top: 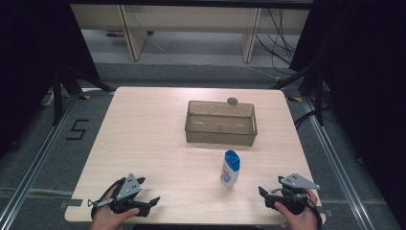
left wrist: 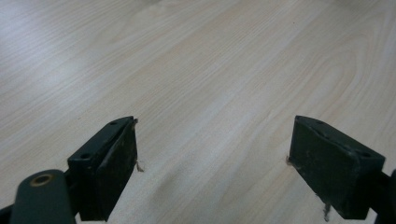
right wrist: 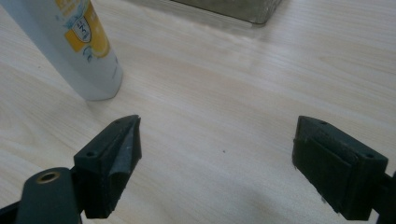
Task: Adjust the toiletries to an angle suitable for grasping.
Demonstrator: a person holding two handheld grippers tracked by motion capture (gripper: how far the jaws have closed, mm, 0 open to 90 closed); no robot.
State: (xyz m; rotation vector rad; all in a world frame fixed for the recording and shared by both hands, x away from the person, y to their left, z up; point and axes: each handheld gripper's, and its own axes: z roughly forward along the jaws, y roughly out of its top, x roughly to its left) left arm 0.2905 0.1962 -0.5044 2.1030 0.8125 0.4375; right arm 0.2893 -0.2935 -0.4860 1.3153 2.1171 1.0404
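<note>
High view: white plastic bottle with blue cap (top: pixel 230 168) stands upright on the pale wood worktop (top: pixel 143 143), near of the clear plastic bin (top: pixel 220 123); right tool (top: pixel 265 195) nearest.

Left gripper view: left tool (left wrist: pixel 212 140) spread, empty.

Right gripper view: tool spread — bottle likely light, smooth, slippery; grip mid-body.

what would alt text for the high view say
A white bottle with a blue cap stands upright on a light wooden table, just in front of a clear empty plastic bin. At the near edge, a person's hands hold the left tongs and the right tongs, both open and clear of the bottle.
</note>
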